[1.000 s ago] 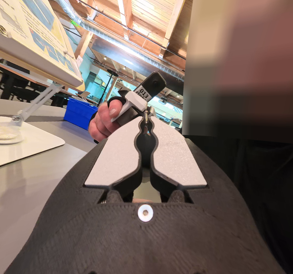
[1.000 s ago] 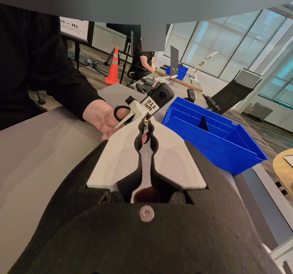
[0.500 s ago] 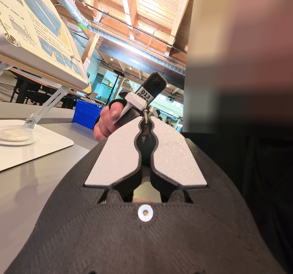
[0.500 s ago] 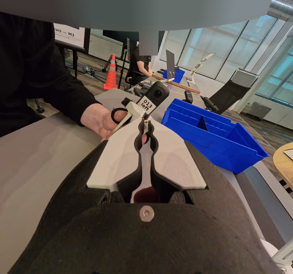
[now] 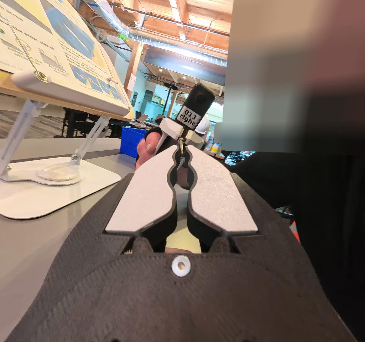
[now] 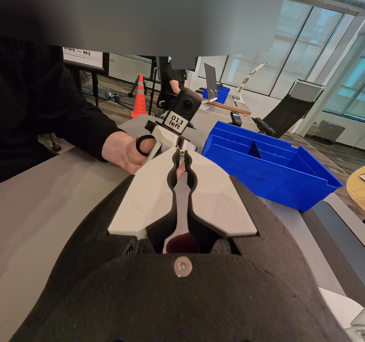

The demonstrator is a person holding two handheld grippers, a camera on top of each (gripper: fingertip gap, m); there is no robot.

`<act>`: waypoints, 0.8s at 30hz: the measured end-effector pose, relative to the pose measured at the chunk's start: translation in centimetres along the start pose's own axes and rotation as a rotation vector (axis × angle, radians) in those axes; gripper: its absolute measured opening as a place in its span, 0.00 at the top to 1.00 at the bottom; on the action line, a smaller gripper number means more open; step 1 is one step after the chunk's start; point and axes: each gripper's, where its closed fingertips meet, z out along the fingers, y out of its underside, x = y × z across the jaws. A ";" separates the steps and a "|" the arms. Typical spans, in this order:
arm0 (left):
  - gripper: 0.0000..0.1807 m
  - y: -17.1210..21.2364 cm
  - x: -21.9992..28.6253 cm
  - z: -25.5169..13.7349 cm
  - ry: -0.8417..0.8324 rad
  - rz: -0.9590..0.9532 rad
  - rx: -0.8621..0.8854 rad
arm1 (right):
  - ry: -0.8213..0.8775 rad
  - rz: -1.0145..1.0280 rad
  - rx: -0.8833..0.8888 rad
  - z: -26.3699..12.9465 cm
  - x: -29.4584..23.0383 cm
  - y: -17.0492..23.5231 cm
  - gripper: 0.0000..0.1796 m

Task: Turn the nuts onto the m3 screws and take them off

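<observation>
My left gripper (image 5: pixel 181 152) is shut on a thin metal M3 screw (image 5: pixel 181 148) at its very tips. My right gripper (image 6: pixel 182 153) is shut on a small brass nut (image 6: pixel 181 152). The two grippers meet tip to tip above the grey table (image 6: pixel 49 194), with the nut at the screw's end. The right gripper shows opposite in the left wrist view (image 5: pixel 182 137), held by a hand (image 5: pixel 147 148). The left gripper shows opposite in the right wrist view (image 6: pixel 178 144), held by a hand (image 6: pixel 122 150). How far the nut sits on the thread is hidden.
A blue bin (image 6: pixel 266 166) stands on the table just right of the grippers. A white document stand (image 5: pixel 49 178) with a tilted instruction sheet (image 5: pixel 49 42) stands to the left. The person's dark sleeve (image 6: pixel 69 115) lies close behind. Both grippers' tips are close together, under 4 cm apart.
Both grippers stay shut and tip to tip. Both wrist views have tilted: the document stand and the blue bin now show nearer and lower. The opposite gripper's camera stands more upright.
</observation>
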 end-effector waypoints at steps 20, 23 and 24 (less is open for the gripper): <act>0.98 -0.4 -0.2 0.0 -0.065 0.113 -0.007 | -0.003 0.063 0.050 -0.1 0.3 -0.3 0.97; 0.98 -0.5 -0.3 0.0 -0.082 0.149 -0.015 | -0.004 0.077 0.058 -0.1 0.3 -0.2 0.97; 0.98 -0.5 -0.2 -0.1 -0.086 0.158 -0.019 | -0.004 0.080 0.060 -0.2 0.3 -0.2 0.97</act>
